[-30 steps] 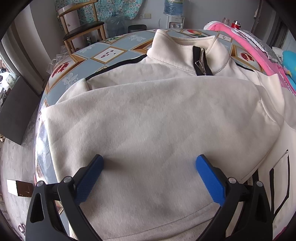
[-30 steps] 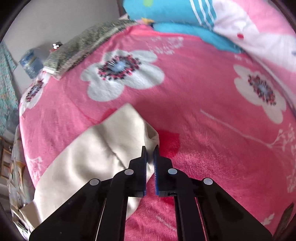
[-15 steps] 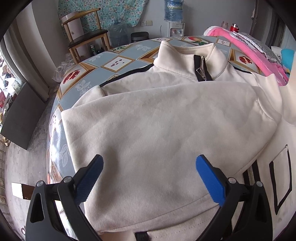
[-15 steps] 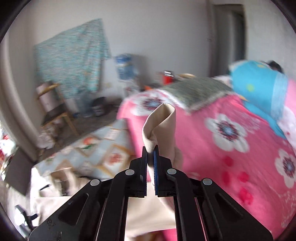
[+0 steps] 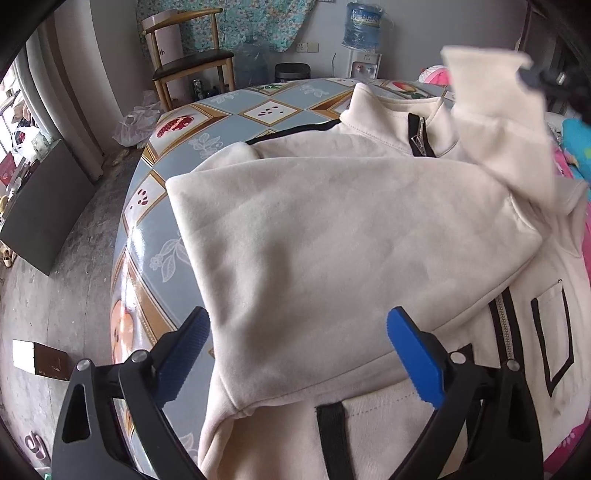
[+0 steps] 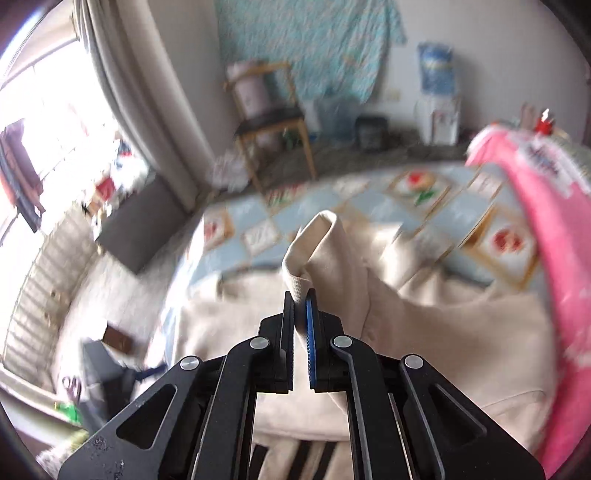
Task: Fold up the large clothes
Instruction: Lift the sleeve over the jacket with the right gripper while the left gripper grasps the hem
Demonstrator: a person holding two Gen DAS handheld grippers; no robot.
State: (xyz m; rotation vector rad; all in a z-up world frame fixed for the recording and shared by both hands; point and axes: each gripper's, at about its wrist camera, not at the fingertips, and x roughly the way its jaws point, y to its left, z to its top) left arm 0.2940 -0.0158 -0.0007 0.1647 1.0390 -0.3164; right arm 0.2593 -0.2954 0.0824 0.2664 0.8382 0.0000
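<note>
Right gripper [image 6: 300, 297] clamped on sleeve cuff [image 6: 306, 251] – left gripper [image 5: 295, 328] apart, empty.
Cream jacket [image 5: 351, 229] seems soft and limp – better held at the thick cuff.

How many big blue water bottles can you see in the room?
2: one water bottle sits on top of the white dispenser by the wall, another stands on the floor beside the chair. More may be hidden.

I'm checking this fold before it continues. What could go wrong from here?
1. The right gripper pinches only the cuff's edge, so the raised sleeve may slip out.
2. The left gripper is open above the jacket, pinning nothing, so pulling the sleeve could drag the folded part askew.
3. The jacket overhangs the table edge and might slide off.
</note>
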